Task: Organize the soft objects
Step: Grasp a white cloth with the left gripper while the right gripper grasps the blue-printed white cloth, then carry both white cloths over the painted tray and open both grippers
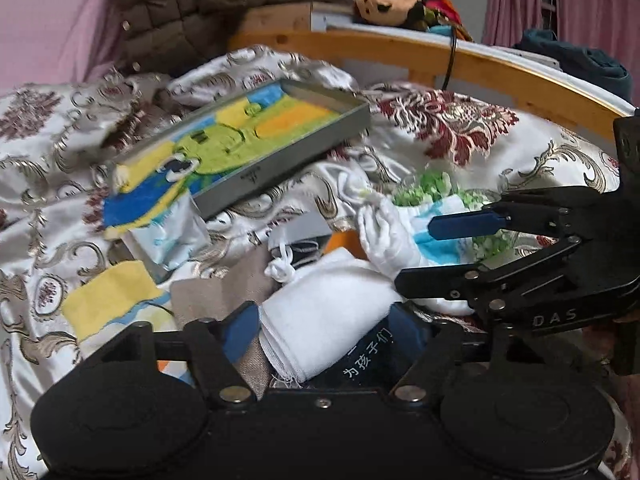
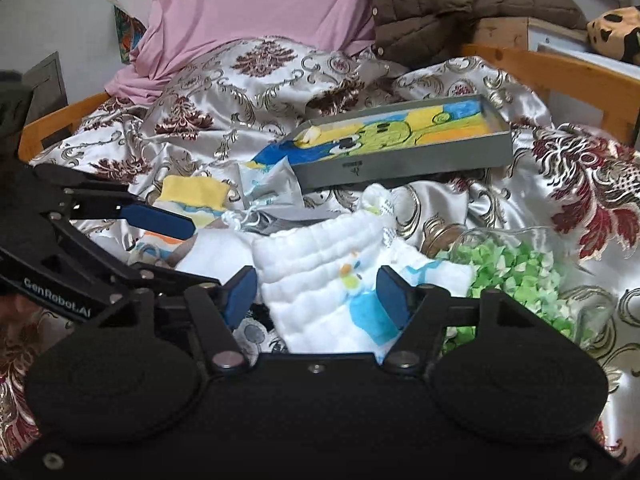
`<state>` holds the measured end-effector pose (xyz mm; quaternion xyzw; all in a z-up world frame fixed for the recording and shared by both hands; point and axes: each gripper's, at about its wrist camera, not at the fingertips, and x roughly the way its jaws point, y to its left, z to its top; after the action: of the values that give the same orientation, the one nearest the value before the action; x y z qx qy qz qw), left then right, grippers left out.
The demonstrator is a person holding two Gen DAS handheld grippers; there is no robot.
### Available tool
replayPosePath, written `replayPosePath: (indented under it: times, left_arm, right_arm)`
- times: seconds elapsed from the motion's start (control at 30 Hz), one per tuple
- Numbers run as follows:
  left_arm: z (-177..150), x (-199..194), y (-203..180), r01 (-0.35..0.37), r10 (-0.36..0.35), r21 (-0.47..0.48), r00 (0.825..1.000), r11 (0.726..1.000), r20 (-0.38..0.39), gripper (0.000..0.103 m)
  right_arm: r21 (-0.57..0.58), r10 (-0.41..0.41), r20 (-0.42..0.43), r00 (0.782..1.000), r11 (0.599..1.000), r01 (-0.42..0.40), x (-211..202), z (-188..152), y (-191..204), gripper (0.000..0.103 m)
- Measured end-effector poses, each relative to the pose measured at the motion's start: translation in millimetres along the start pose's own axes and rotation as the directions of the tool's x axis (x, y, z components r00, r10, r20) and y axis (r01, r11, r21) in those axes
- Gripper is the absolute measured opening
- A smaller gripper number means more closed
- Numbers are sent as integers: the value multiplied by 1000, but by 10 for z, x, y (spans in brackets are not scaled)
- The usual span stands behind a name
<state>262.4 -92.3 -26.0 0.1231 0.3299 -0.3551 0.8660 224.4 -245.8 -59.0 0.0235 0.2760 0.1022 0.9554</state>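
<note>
Patterned satin bedding covers a bed bounded by a wooden rail, with a brown quilted jacket heaped at its far end.

Left wrist view: the left gripper has its fingers apart, one on each side of a folded white towel that rests on a dark cloth with printed characters; no pad visibly presses the towel. The right gripper enters from the right, its fingers spread above and below a white cloth with blue print. Only this view shows the pink curtains and a dark bundle on the rail. A grey tray lined with a bright cartoon towel lies tilted on the bedding beyond the pile.

Right wrist view: the right gripper brackets the white cloth with blue print, fingers apart, the right pad touching its blue patch. The left gripper shows at left, open. Only this view shows a pink sheet and a clear container of green paper bits just beside the cloth. Bare bedding lies right of the tray.
</note>
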Motion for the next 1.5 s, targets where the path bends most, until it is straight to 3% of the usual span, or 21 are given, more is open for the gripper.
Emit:
replayPosePath:
  times: [0.3, 0.37, 0.47, 0.6, 0.73, 1.1, 1.3, 1.5]
  left_arm:
    - [112, 73, 14, 35, -39, -70, 997, 997, -64, 34]
    - [130, 82, 6, 28, -36, -94, 996, 995, -84, 17]
    - [144, 105, 9, 9, -26, -146, 994, 989, -109, 6]
    - [177, 44, -25, -11, -7, -195, 996, 981, -91, 4]
    - [267, -112, -131, -63, 51, -185, 996, 981, -70, 4]
    - [760, -689, -275, -132, 142, -214, 989, 968, 32, 3]
    - [1132, -741, -256, -176, 201, -228, 976, 958, 89, 4]
    - [1596, -548, -75, -197, 247, -272, 955, 942, 162, 4]
  right_arm:
    - [64, 22, -23, 999, 998, -20, 41, 15, -81, 23]
    - [73, 24, -30, 999, 997, -21, 42, 6, -92, 18]
    - [78, 8, -48, 999, 997, -4, 54, -5, -104, 11]
    - [114, 1, -36, 999, 994, 3, -3, -10, -154, 5]
    - [159, 23, 7, 1000, 987, -24, -125, 11, -217, 4]
    - [191, 64, 190, 980, 976, -101, -631, 200, -325, 3]
    - [212, 108, 306, 946, 961, -178, -650, 607, -500, 3]
    - [293, 147, 411, 899, 913, -284, -326, 1051, -859, 3]
